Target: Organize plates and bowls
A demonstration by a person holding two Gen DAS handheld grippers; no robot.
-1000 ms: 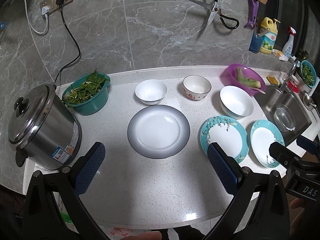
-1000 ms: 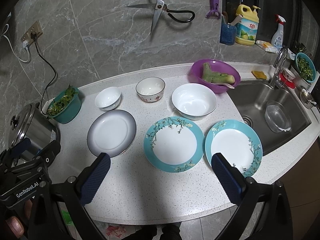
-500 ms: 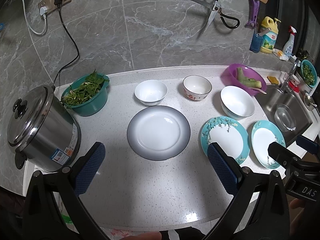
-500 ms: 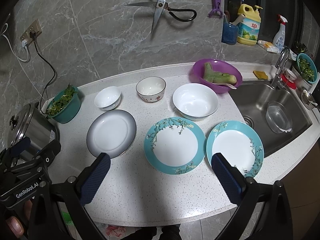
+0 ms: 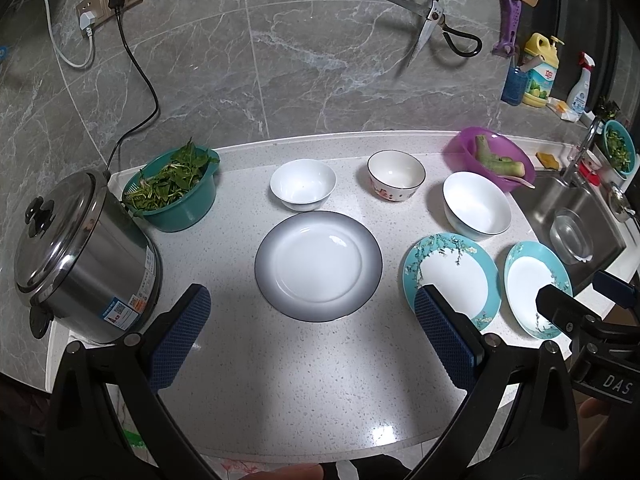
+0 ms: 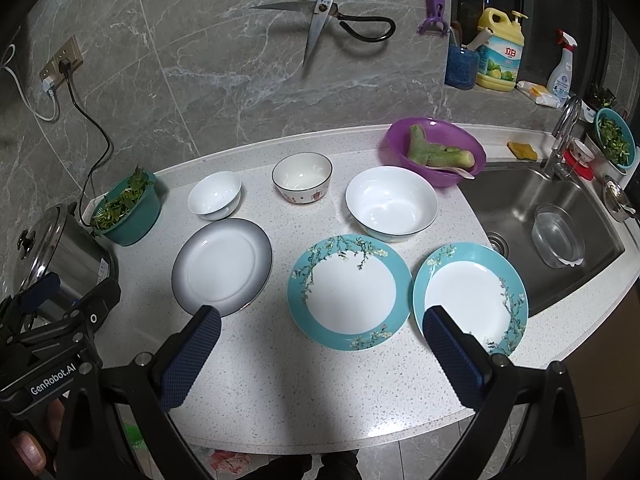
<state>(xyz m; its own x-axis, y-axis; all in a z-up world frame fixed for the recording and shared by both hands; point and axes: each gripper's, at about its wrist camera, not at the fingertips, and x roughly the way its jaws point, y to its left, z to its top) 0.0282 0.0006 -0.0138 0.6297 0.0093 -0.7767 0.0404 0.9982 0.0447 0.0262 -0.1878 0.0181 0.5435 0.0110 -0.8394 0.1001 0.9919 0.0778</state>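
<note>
Plates and bowls sit spread on the speckled white counter point(image 6: 280, 380), three of each, none stacked. The plates lie in a near row: a grey-rimmed plate point(image 6: 222, 266) at about 10 o'clock from the right gripper, a teal flowered plate point(image 6: 349, 291) at 12 o'clock, and a second teal plate point(image 6: 472, 296) at 1 o'clock beside the sink point(image 6: 540, 216). The two teal plates lie just beside each other; from here I can't tell whether their rims touch. Behind them stand the bowls: a small white bowl point(image 6: 215, 199) at the back left, a dark-rimmed patterned bowl point(image 6: 302, 176) in the middle, and a large white bowl point(image 6: 391, 203) on the right, close to the first teal plate's far rim.

Other things on the counter: a green basin of leafy greens point(image 5: 173, 188) at 10 o'clock from the left gripper, a steel rice cooker point(image 5: 82, 256) at 9 o'clock, and a purple basin point(image 6: 433, 151) holding green vegetable pieces by the sink.

The left gripper point(image 5: 312, 338) hangs over the near counter edge, its fingers spread wide and holding nothing, pointed at the grey-rimmed plate. The right gripper point(image 6: 324, 356) hovers likewise, fingers wide apart and empty, aimed at the first teal plate. Both are level, side by side, clear of the crockery.
</note>
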